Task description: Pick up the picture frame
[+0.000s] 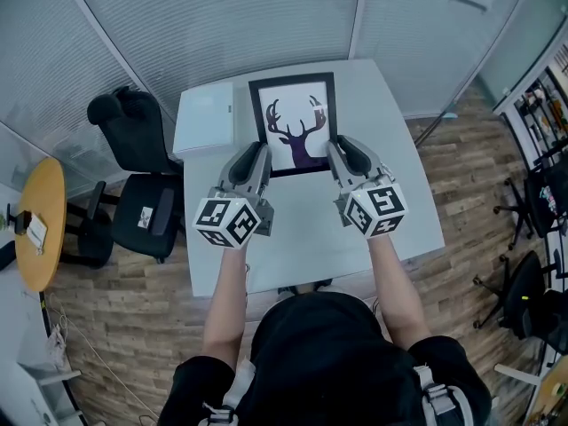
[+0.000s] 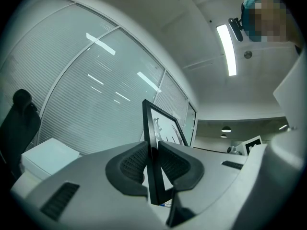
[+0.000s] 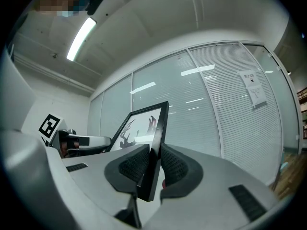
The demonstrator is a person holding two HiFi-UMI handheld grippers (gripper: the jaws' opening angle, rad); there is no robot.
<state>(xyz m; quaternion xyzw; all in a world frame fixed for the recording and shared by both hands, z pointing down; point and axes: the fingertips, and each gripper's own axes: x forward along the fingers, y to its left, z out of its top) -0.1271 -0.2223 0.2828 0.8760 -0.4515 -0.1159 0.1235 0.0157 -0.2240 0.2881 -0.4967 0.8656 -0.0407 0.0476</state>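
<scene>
Left hand-held gripper (image 1: 258, 152) and right hand-held gripper (image 1: 340, 148) each clamp a side edge of the picture frame (image 1: 293, 118).

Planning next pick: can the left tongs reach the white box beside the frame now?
Probably not yet: the left tongs are shut on the picture frame's edge. The white box lies uncovered.

I find a white table (image 1: 390, 229) beneath the left fingers (image 1: 252, 163) and a white box (image 1: 206, 118) lying just left of them. Farther left stand black chairs (image 1: 142, 176) and a round yellow table (image 1: 41, 224). A blinded glass wall (image 1: 222, 16) stands ahead, with wood floor (image 1: 133, 327) around.
</scene>
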